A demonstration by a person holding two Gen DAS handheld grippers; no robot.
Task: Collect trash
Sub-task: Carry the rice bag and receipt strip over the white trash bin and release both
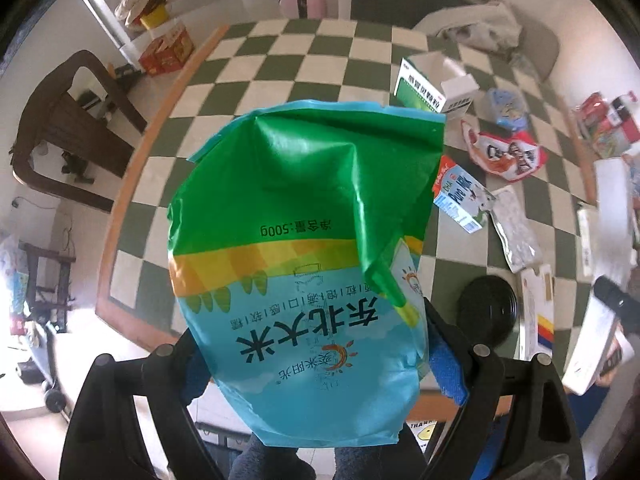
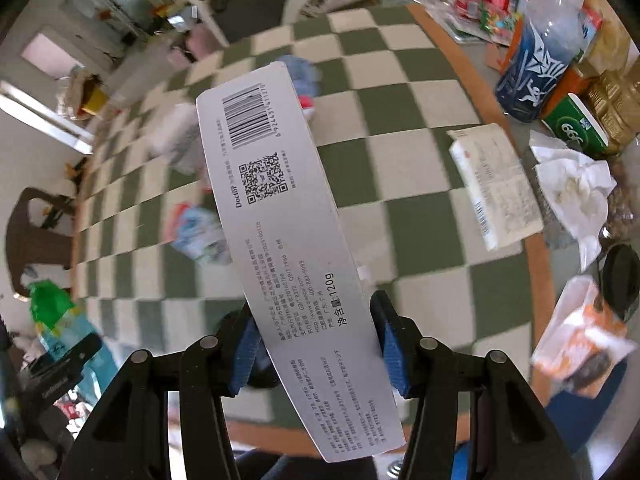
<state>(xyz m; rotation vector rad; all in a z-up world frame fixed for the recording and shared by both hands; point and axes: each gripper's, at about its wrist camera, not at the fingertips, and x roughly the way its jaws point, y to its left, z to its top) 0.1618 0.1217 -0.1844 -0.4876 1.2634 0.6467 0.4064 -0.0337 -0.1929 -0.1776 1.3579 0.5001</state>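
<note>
The left gripper (image 1: pixel 320 364) holds a green-and-blue rice bag (image 1: pixel 304 264) clamped between its blue-padded fingers (image 1: pixel 448 372), raised above the checkered desk (image 1: pixel 280 68). The right gripper (image 2: pixel 316 344) has its fingers (image 2: pixel 390 344) closed on a long white carton (image 2: pixel 284 232), lifted over the same desk. A milk carton (image 1: pixel 462 196) and a red wrapper (image 1: pixel 508 152) lie on the desk nearby.

left gripper (image 1: pixel 320 364) clamped on green-blue rice bag (image 1: pixel 304 248); milk carton (image 1: pixel 460 194) at 3 o'clock on checkered table (image 1: pixel 280 64).
</note>
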